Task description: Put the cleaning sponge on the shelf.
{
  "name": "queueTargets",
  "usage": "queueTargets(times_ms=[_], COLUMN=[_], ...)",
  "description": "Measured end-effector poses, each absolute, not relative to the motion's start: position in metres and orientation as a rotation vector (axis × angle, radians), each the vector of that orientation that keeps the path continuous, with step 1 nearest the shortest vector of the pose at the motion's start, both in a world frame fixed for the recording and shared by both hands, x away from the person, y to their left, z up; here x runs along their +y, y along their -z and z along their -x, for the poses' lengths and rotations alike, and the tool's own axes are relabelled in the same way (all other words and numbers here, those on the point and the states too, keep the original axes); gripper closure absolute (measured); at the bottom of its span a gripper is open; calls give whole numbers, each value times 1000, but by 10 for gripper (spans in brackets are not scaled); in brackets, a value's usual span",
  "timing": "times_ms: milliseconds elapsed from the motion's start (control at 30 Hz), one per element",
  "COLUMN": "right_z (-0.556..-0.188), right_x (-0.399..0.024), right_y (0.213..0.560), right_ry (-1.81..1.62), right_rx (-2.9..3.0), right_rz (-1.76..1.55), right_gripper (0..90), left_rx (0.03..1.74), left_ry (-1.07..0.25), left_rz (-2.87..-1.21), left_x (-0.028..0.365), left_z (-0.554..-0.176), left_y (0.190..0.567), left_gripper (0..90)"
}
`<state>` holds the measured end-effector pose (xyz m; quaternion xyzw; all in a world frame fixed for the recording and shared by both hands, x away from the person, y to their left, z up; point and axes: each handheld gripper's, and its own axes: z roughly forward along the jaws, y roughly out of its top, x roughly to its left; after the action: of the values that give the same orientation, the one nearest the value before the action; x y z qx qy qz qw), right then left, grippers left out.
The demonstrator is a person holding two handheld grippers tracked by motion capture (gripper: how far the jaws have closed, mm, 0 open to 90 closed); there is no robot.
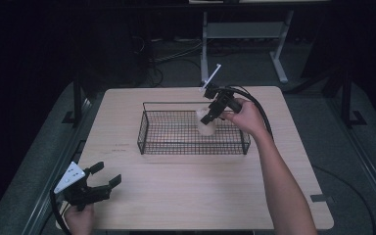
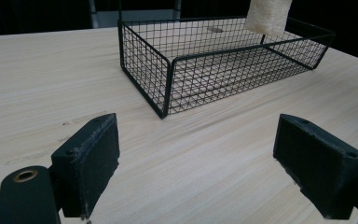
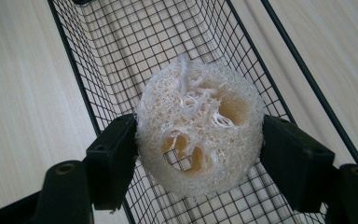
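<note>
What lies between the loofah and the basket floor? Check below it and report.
Nothing visible does. The right gripper holds the loofah over the wire basket, inside its walls, and the mesh floor beneath it looks bare. The left gripper rests open, far off at the table's near edge.

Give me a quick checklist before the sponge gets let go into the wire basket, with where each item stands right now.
1. Grip on the loofah sponge: ok. The right gripper has a jaw pressed against each side of it.
2. Sponge over the wire basket: ok. The basket's mesh shows beneath it in the right gripper view.
3. Sponge resting on the basket floor: cannot tell. From the left gripper view it seems to hang above the rim.
4. Landing spot free: ok. No other item is visible inside the basket.
5. Left gripper out of the way: ok. It is open at the table's near left corner, well apart from the basket.
</note>
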<state>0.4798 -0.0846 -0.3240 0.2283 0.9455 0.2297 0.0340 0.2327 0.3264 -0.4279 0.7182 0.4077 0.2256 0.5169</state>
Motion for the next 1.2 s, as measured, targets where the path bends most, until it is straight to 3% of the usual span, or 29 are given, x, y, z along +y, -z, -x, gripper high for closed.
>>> queueTargets(times_ms=[1200], right_z=[-486], right_x=[-95], right_y=[378], right_ry=[-677], right_rx=[2931], right_rz=[-810], right_gripper=[285], left_rx=[974], left_ry=[-543], left_rz=[-1730], left_x=[326], left_z=[-233], left_y=[427], left_gripper=[138])
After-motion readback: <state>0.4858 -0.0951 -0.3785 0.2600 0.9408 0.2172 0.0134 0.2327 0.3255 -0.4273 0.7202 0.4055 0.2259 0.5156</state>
